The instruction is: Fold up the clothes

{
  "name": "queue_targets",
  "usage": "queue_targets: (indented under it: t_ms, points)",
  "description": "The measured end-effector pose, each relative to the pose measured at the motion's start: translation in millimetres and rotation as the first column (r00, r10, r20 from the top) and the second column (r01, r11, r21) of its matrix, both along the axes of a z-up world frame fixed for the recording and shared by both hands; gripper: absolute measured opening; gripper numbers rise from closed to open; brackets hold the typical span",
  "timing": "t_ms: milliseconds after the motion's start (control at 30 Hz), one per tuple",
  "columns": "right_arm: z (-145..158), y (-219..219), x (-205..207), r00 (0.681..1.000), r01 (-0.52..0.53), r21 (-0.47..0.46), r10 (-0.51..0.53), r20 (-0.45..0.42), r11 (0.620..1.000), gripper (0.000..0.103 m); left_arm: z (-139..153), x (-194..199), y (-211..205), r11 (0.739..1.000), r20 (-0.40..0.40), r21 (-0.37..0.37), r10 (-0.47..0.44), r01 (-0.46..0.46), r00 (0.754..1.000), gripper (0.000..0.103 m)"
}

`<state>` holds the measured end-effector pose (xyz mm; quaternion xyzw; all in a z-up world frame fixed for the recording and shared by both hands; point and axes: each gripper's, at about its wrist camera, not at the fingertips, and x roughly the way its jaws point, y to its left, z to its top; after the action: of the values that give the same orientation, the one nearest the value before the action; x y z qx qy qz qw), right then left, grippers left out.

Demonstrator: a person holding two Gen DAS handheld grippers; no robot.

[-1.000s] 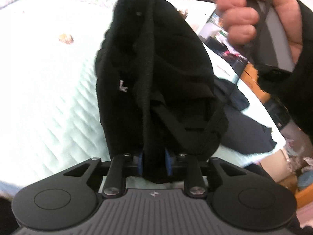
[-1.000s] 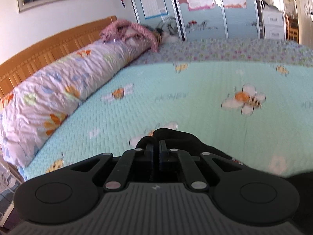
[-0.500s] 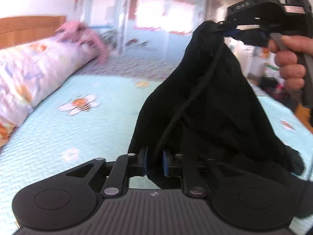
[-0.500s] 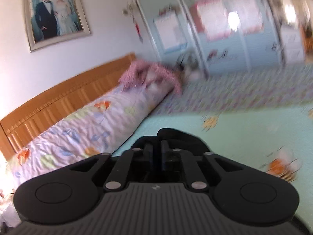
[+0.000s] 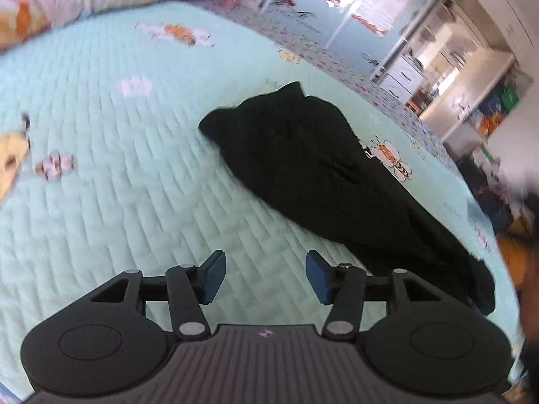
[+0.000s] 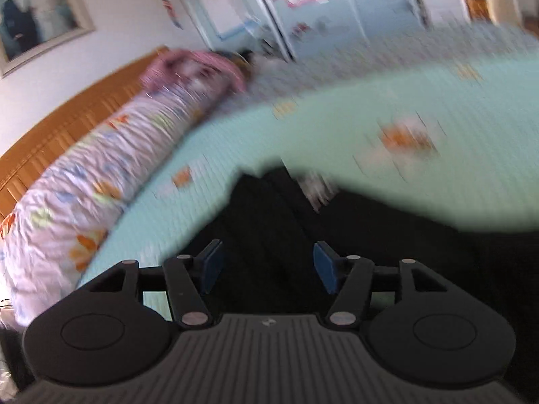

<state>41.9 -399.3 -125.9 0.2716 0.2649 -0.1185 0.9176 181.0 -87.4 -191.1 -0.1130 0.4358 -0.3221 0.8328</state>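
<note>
A black garment lies in a long bundle on the mint quilted bedspread, running from the middle toward the right edge of the bed. My left gripper hovers over bare bedspread to the garment's left; its jaws are opening with nothing between them. In the blurred right wrist view the same black garment lies under and ahead of my right gripper, whose jaws are opening; its blue pads stand apart and do not press on the cloth.
A long floral bolster lies along the wooden headboard. A pink cloth sits at its far end. Wardrobe doors stand beyond the bed. The bed's right edge drops toward cluttered floor and shelves.
Both grippers were shut on the black garment and held it up in the air. Both have let go and opened, and the garment now lies on the bedspread.
</note>
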Motion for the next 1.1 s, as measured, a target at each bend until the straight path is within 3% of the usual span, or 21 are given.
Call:
queue_targets:
  t_ms: [33,133,300,633,767,900,1100]
  points:
    - [-12,5,-18,1.0,-0.003,0.013,0.003,-0.024,1.0,0.061,0,5,-1,1.0,-0.007,0.0,0.02,-0.02,1.0,0.056]
    - [-35,29,-65,0.996,-0.016,-0.093,0.008,-0.092,0.996,0.062,4,8,-1,0.997,-0.017,0.014,0.074,-0.074,0.997,0.056]
    - [-74,49,-114,0.981,0.005,-0.051,-0.015,-0.192,0.999,0.062,20,-4,-8,0.997,0.02,0.04,0.068,-0.069,0.997,0.058]
    - [-80,70,-111,0.975,-0.038,-0.199,-0.007,-0.222,0.979,0.068,25,35,-5,0.986,0.026,0.113,0.118,-0.12,0.993,0.067]
    - [-85,64,-110,0.976,-0.026,-0.182,-0.014,-0.216,0.983,0.068,21,61,-5,0.981,0.004,0.143,0.133,-0.132,0.991,0.067]
    - [-89,66,-108,0.971,-0.047,-0.264,-0.017,-0.237,0.963,0.067,18,89,-7,0.981,-0.032,0.114,0.161,-0.157,0.986,0.067]
    - [-87,70,-105,0.968,-0.076,-0.393,-0.027,-0.249,0.917,0.067,1,118,-34,0.99,-0.129,0.073,0.131,-0.122,0.983,0.067]
